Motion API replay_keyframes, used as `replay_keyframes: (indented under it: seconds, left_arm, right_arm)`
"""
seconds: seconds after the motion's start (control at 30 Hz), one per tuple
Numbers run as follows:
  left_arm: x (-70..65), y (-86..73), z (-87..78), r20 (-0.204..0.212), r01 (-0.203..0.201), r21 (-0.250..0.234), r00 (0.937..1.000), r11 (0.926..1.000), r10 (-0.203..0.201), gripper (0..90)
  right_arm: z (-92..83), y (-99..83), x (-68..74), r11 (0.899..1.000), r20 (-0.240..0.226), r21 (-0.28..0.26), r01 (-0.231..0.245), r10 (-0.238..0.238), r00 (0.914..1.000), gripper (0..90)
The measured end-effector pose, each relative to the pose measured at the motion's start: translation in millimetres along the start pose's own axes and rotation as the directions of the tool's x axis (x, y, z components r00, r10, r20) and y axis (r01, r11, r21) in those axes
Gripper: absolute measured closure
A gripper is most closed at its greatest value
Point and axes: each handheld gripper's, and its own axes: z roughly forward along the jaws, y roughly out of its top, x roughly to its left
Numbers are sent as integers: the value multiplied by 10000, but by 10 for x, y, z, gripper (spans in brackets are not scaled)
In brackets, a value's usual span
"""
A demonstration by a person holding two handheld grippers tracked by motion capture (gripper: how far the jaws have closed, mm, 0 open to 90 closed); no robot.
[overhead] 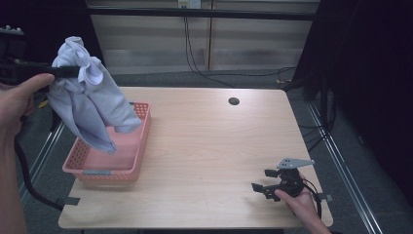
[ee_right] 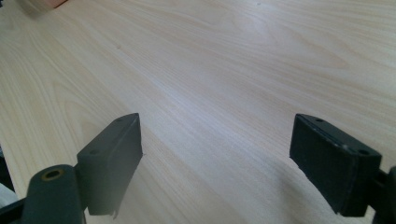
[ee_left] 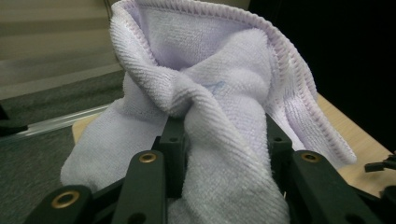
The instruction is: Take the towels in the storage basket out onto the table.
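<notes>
Pale lilac terry towel, looped weave, stitched hem along the edge, bunched and twisted into a thick knot-like fold. It hangs in the air at the left, above the far-left end of the basket, lower corner drooping down into it. Left tongs clenched on the towel's bunched upper part; the left gripper view shows cloth wedged between both black jaws, spilling over them. Basket is salmon-pink plastic, rectangular, lattice walls, a grey tag on its near wall; inside I see nothing but the towel's hanging end. It sits on the left of the light wood-grain surface, which has a round dark hole near the far edge. Right tongs released, jaws wide apart, resting low at the near right, well apart from the towel.
</notes>
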Motion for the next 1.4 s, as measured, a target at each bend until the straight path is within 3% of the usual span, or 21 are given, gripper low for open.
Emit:
replay_keyframes:
  seconds: [0.23,0.43,0.63,0.8,0.97,1.07,1.27,1.4]
  left_arm:
    - [-212,92,76,528,-142,-113,9985,9998,147,620]
    - [-474,209,236,1247,-680,-123,9898,9976,690,619]
    - [-701,349,371,1513,-959,-146,9837,9953,970,619]
    - [-899,416,541,2015,-1276,-156,9711,9917,1282,620]
    - [-1069,394,792,2524,-1406,67,9582,9900,1344,619]
    - [-1202,347,977,2880,-1779,336,9440,9835,1610,619]
    - [-1444,204,1323,3437,-2044,805,9244,9756,1653,617]
    - [-1604,14,1607,4010,-2143,1019,9025,9714,1570,614]
  right_arm:
    - [2,3,-4,10000,-13,23,1,-1,10000,166]
    - [-3,3,-4,10000,12,9,-39,39,10000,166]
    - [1,5,-4,10000,-12,26,7,-7,10000,166]
    - [-6,5,-5,10000,-27,7,18,-18,10000,166]
    - [-15,4,-9,10000,-58,-29,-4,4,10000,166]
    - [-18,4,-15,10000,-48,-56,31,-31,10000,166]
    - [-31,2,-18,10000,-42,-66,-10,10,10000,173]
    - [-49,-2,-18,10000,-40,-97,18,-18,10000,178]
